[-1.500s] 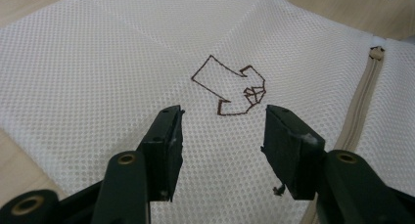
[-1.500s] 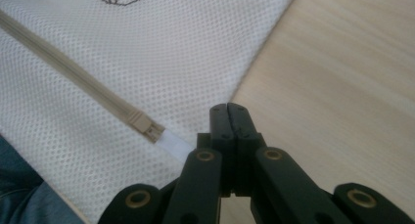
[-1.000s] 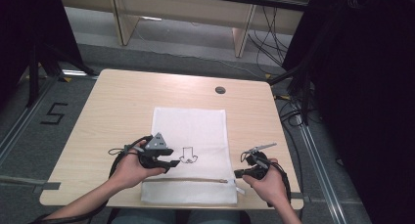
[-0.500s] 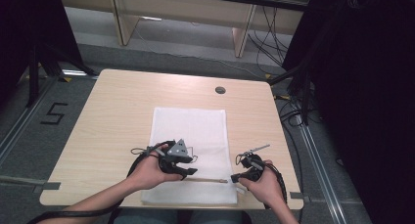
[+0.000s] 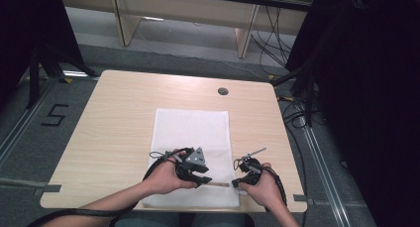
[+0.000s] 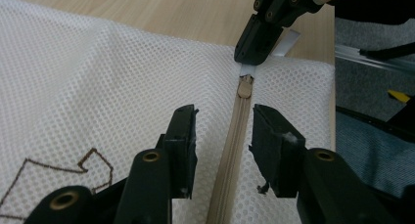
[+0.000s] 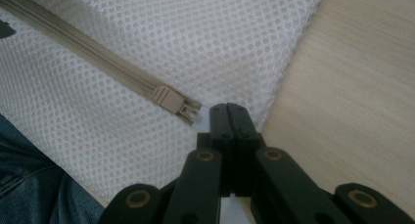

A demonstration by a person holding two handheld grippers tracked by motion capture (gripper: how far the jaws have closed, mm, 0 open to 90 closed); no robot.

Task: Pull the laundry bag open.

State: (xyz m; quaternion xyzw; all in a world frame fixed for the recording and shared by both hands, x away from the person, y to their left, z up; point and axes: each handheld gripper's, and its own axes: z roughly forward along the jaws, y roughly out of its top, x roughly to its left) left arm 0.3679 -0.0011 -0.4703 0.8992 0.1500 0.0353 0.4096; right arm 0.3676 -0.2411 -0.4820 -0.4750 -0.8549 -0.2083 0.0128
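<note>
A white mesh bag (image 5: 190, 133) lies flat on the wooden table (image 5: 114, 118), with a beige zipper (image 5: 220, 184) along its near edge. The zipper's slider (image 6: 243, 88) rests at the right end, also visible as the slider (image 7: 169, 98) in the right gripper view. My left gripper (image 6: 223, 117) stands open low over the bag, one jaw on each side of the zipper band, a short way from the slider. My right gripper (image 7: 229, 109) is shut on the bag's edge just past the slider, pinching white fabric. From above, the left gripper (image 5: 205, 179) and right gripper (image 5: 236, 183) sit close together.
A brown stitched outline (image 6: 93, 170) marks the bag to the left of the zipper. A round cable hole (image 5: 223, 91) sits at the table's far right. The table's right edge is near my right hand. Denim-clad legs (image 7: 29, 185) are below the front edge.
My left gripper has slid right along the bag's near edge, from the stitched outline to the zipper's right end, close to the right gripper. The right gripper has barely shifted.
</note>
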